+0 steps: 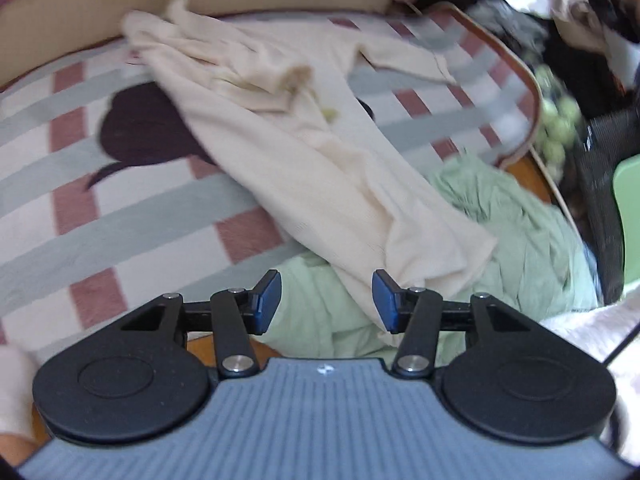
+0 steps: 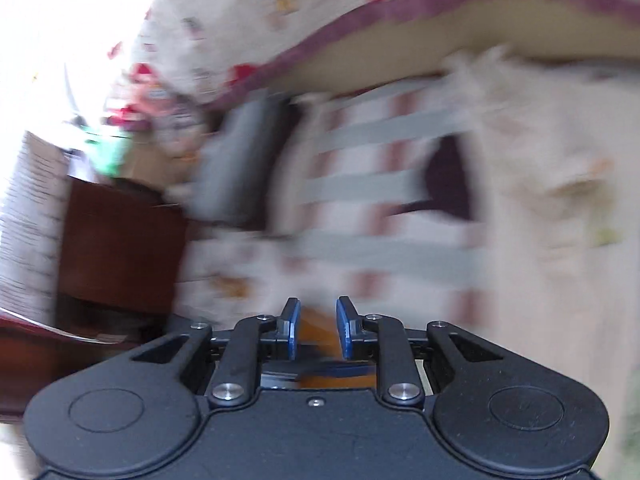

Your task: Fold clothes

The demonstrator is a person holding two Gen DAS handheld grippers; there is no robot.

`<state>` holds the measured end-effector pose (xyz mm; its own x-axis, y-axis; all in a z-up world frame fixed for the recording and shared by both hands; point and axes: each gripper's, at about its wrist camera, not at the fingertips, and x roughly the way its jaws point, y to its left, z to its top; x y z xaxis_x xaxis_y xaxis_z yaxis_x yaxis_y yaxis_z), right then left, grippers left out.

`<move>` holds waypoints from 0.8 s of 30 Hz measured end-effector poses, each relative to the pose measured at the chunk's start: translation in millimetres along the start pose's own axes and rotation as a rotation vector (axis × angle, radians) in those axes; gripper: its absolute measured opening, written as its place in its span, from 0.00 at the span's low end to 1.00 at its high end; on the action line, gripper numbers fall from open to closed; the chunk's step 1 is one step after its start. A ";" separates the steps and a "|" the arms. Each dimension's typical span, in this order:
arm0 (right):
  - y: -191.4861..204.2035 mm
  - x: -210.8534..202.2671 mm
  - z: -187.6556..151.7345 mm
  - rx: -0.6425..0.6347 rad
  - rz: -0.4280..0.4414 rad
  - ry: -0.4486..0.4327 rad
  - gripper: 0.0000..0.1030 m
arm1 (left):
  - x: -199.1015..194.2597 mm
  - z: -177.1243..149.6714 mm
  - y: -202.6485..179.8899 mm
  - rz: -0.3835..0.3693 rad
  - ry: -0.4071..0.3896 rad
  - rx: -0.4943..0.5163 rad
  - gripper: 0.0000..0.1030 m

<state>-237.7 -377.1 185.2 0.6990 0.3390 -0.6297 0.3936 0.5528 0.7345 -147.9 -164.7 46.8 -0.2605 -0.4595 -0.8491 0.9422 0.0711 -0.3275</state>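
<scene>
Cream knit garment (image 1: 304,152) lies loosely bunched across the striped blanket (image 1: 120,208), its near end over a green cloth (image 1: 520,232), so I hold left gripper (image 1: 326,300) and right gripper (image 2: 318,330) spread, empty, ready to regrasp.

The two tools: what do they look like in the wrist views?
Left tool: black linkage arms with silver pivot screws, two round black discs, blue finger pads, and a ribbed grey-blue body with a small white mark. Right tool: the same black linkage and blue pads, on a black body. No cables or sleeves identifiable.
</scene>
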 end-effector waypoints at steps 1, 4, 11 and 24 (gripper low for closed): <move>20.8 -0.3 17.3 0.010 0.047 0.025 0.24 | -5.7 2.0 2.1 0.007 -0.023 -0.007 0.48; 90.2 -22.0 54.5 -0.025 0.093 -0.025 0.24 | -23.1 4.7 11.2 0.023 -0.088 -0.021 0.51; 172.4 -135.8 78.8 -0.075 0.066 -0.302 0.24 | -49.3 -0.2 23.0 0.092 -0.173 -0.003 0.51; -97.9 -301.9 -16.2 0.157 -0.181 -0.485 0.28 | -42.1 -38.8 93.3 0.087 -0.281 -0.121 0.68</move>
<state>-496.9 -521.2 299.3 0.7922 -0.1621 -0.5883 0.5923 0.4364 0.6773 -57.2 -104.3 35.9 -0.0955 -0.6728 -0.7336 0.9220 0.2181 -0.3201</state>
